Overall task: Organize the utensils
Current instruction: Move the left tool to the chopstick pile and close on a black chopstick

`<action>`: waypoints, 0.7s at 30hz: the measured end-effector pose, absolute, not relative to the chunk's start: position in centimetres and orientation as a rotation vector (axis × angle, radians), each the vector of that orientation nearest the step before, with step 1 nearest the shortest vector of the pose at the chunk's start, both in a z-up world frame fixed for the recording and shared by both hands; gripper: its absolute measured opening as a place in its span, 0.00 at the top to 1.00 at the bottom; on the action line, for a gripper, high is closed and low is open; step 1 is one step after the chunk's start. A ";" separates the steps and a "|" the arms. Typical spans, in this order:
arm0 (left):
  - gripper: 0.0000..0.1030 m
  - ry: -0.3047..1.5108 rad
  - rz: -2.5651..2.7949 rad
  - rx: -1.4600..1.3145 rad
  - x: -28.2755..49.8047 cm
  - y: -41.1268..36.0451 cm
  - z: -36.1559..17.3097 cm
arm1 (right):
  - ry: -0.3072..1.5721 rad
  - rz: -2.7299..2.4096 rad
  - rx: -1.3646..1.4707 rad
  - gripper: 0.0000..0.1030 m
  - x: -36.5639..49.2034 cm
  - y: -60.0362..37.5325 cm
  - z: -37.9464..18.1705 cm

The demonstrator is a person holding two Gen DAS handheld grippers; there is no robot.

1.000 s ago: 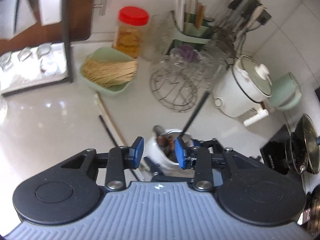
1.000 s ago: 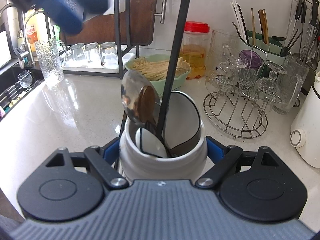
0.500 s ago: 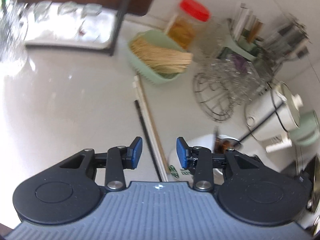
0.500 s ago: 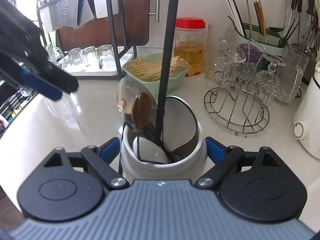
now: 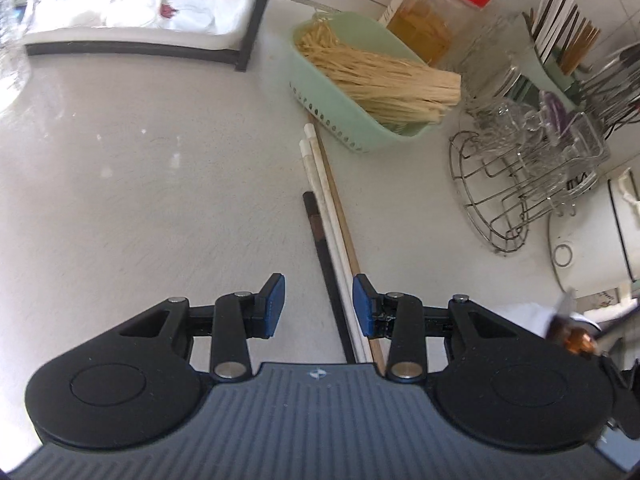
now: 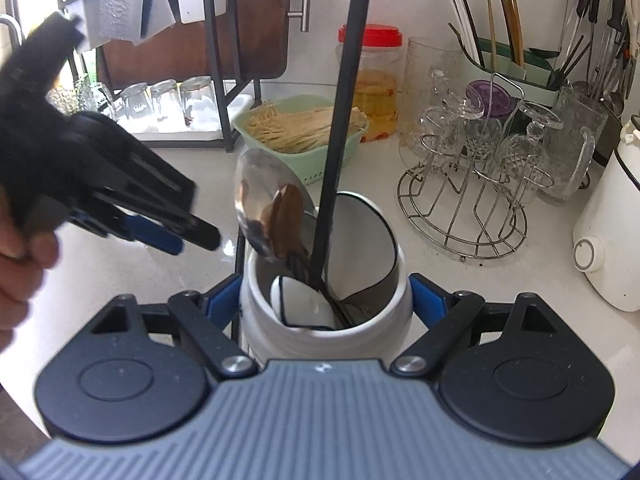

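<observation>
Left wrist view: my left gripper (image 5: 318, 306) hangs over the chopsticks (image 5: 328, 216) lying on the table (image 5: 140, 168), its jaws partly open and empty, the sticks running from between the pads toward 12 o'clock, up to the green basket (image 5: 340, 120) of noodles. In the right wrist view my right gripper (image 6: 326, 300) has its jaws clamped on the white utensil crock (image 6: 328, 332), which already holds spoons and a long black handle (image 6: 344, 120). To do this well, I would centre the whole bundle between the pads, since the brown stick sits close to the right pad, then close squarely so none rolls away.
</observation>
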State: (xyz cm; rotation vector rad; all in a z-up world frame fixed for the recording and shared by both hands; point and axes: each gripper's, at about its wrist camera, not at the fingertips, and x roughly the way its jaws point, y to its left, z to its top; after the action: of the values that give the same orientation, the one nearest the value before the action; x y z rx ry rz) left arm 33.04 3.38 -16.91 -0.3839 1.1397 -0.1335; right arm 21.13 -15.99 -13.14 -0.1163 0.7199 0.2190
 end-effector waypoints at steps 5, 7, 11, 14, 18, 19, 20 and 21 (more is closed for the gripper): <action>0.60 1.142 -0.142 -0.321 35.0 2.1 -18.3 | 0.733 0.213 -0.110 0.13 21.1 -16.0 -13.0; 0.61 1.138 -0.142 -0.290 35.5 1.6 -18.6 | 0.734 0.212 -0.108 0.13 21.1 -16.1 -13.0; 0.80 1.132 -0.140 -0.241 36.1 0.7 -18.9 | 0.735 0.209 -0.104 0.13 21.1 -16.0 -13.0; 0.92 1.137 -0.155 -0.245 36.3 0.7 -19.0 | 0.734 0.208 -0.103 0.13 21.2 -16.1 -13.1; 0.95 1.141 -0.165 -0.223 35.9 0.7 -18.9 | 0.731 0.206 -0.101 0.13 21.2 -16.0 -13.1; 0.95 1.141 -0.168 -0.218 35.7 0.7 -18.9 | 0.731 0.206 -0.103 0.13 21.2 -16.0 -13.1; 0.95 1.141 -0.169 -0.214 35.5 0.9 -18.8 | 0.730 0.206 -0.106 0.13 21.2 -16.0 -13.1; 0.96 1.143 -0.171 -0.210 35.3 1.0 -18.8 | 0.730 0.206 -0.108 0.13 21.2 -16.0 -13.1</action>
State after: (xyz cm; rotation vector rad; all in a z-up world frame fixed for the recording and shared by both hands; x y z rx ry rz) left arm 35.29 0.99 -18.83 -0.2101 1.1425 -0.1712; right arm 21.20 -15.97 -13.14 -0.1076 0.7300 0.2065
